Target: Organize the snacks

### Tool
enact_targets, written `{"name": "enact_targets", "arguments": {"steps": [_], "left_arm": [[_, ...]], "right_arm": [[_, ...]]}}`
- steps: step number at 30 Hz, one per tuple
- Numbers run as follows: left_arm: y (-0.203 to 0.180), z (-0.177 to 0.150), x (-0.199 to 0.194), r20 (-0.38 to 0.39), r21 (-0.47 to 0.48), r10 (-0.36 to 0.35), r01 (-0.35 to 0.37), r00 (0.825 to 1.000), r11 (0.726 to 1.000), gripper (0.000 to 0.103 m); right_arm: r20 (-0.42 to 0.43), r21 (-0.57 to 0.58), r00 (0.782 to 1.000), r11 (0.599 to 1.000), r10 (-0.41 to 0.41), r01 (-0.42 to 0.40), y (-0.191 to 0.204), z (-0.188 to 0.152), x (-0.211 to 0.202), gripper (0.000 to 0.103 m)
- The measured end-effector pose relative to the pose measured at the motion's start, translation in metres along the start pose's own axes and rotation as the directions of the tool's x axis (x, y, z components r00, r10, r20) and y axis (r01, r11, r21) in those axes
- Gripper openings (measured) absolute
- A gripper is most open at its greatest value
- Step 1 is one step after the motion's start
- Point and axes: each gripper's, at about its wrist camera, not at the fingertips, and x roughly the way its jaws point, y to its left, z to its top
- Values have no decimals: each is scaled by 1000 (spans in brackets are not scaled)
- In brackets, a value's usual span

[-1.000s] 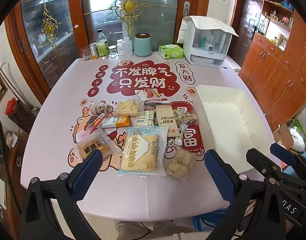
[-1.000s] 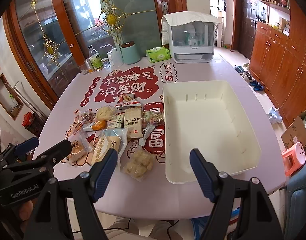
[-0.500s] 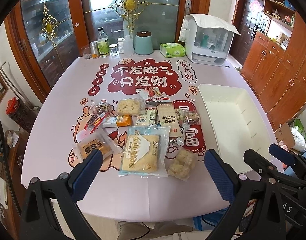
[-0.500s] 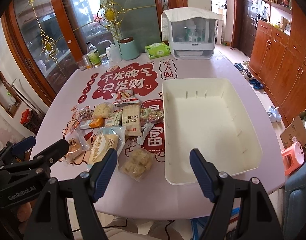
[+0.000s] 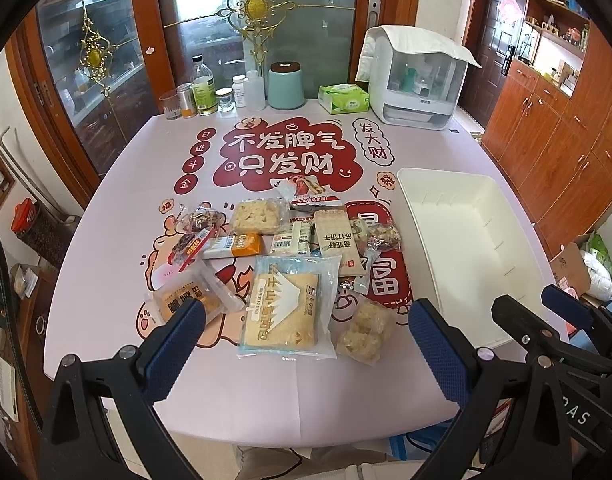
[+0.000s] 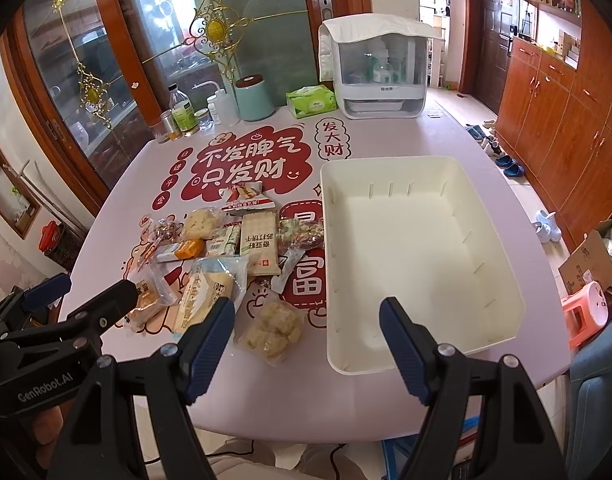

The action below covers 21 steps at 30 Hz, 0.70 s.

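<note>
Several snack packets lie in a loose pile on the table's left half. Among them are a large blue-edged bread packet (image 5: 286,308), a clear bag of pale puffs (image 5: 364,332) (image 6: 272,330), a tan cracker pack (image 5: 336,242) and an orange bar (image 5: 236,246). An empty white bin (image 6: 422,256) (image 5: 466,240) stands to their right. My left gripper (image 5: 306,324) hovers open above the near edge, level with the bread packet. My right gripper (image 6: 308,320) is open too, spanning the puff bag and the bin's near left corner. Neither holds anything.
Along the far edge stand bottles and jars (image 5: 204,94), a teal canister (image 5: 286,86), a green tissue box (image 5: 344,98) and a white covered rack (image 5: 416,80). Wooden cabinets (image 6: 566,92) line the right wall. A pink stool (image 6: 588,308) sits on the floor.
Both views have drifted slightly forward and lower toward the table. Both grippers stay open, and the snacks and bin have not moved.
</note>
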Motion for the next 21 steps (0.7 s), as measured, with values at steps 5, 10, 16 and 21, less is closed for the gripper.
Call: {"name": "enact_targets", "arguments": {"steps": [5, 10, 16, 21], "left_arm": [[1, 1, 1, -3, 3, 3, -3, 1000, 1000, 101], [8, 8, 0, -7, 13, 17, -17, 1000, 1000, 101], [23, 17, 2, -21, 24, 36, -36, 999, 999, 101], [37, 23, 6, -36, 34, 54, -53, 998, 998, 101]], "right_arm": [[4, 1, 1000, 1000, 0, 0, 2, 2, 0, 76], [8, 4, 1000, 1000, 3, -3, 8, 6, 0, 76], [1, 14, 1000, 1000, 18, -18, 19, 10, 6, 76], [-8, 25, 999, 999, 37, -37, 31, 13, 14, 76]]}}
